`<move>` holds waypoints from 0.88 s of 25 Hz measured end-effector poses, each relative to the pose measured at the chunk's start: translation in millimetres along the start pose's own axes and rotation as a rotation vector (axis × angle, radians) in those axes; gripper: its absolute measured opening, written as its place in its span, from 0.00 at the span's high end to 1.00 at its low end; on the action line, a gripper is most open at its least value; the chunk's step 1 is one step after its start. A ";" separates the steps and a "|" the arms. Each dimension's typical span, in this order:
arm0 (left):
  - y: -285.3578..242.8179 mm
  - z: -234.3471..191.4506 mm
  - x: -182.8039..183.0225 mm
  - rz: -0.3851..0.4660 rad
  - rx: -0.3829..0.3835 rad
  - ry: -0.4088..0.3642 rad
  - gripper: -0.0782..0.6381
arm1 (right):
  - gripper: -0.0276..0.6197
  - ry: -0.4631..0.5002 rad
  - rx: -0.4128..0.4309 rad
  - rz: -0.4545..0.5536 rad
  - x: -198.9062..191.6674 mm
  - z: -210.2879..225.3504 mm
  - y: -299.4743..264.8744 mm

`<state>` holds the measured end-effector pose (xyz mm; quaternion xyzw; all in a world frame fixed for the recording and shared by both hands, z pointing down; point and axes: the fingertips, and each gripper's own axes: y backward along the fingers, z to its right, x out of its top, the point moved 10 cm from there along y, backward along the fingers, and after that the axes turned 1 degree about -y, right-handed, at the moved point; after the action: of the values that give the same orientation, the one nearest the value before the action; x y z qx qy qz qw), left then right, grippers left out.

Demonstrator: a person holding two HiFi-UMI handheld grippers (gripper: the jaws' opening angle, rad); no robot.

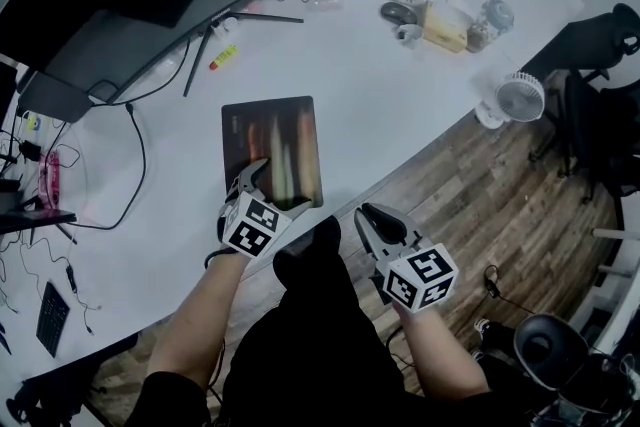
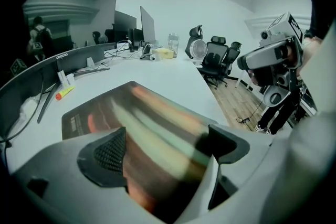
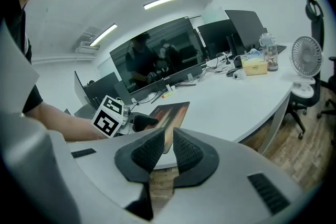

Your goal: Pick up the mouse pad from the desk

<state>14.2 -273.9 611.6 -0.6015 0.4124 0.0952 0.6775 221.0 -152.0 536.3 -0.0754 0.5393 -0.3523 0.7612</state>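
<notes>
1. Dark rectangular mouse pad (image 1: 272,150) with red and green streaks: lies flat on the white curved desk (image 1: 400,95), near its front edge.
2. Left gripper (image 2: 168,144): jaws wide apart over the pad's near edge, not pressing it.
3. Right gripper (image 3: 165,147): jaws together, empty, beyond the desk's edge.

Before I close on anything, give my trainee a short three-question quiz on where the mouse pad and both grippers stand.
1. True or false: the mouse pad is already lifted off the desk.
2. Which gripper has its jaws wide apart at the mouse pad's near edge? A) left B) right C) neither
3. What, if anything, is between the jaws of the right gripper?

Key:
1. False. It lies flat on the desk.
2. A. The left gripper is open, with the mouse pad's edge between its jaws, not yet pinched.
3. Nothing. Its jaws are close together and away from the mouse pad.
</notes>
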 end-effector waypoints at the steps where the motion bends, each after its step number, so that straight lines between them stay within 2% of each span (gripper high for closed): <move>1: -1.4 0.1 -1.3 0.010 -0.001 -0.004 0.24 | 0.88 0.000 0.003 -0.002 -0.3 -0.8 -0.9; 22: -4.5 -1.2 -5.0 0.029 0.018 0.005 0.25 | 0.88 0.001 0.052 -0.029 -9.4 -11.1 -11.9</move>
<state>13.3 -274.3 618.4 -0.5897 0.4236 0.0995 0.6803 204.4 -152.1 544.8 -0.0634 0.5293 -0.3772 0.7573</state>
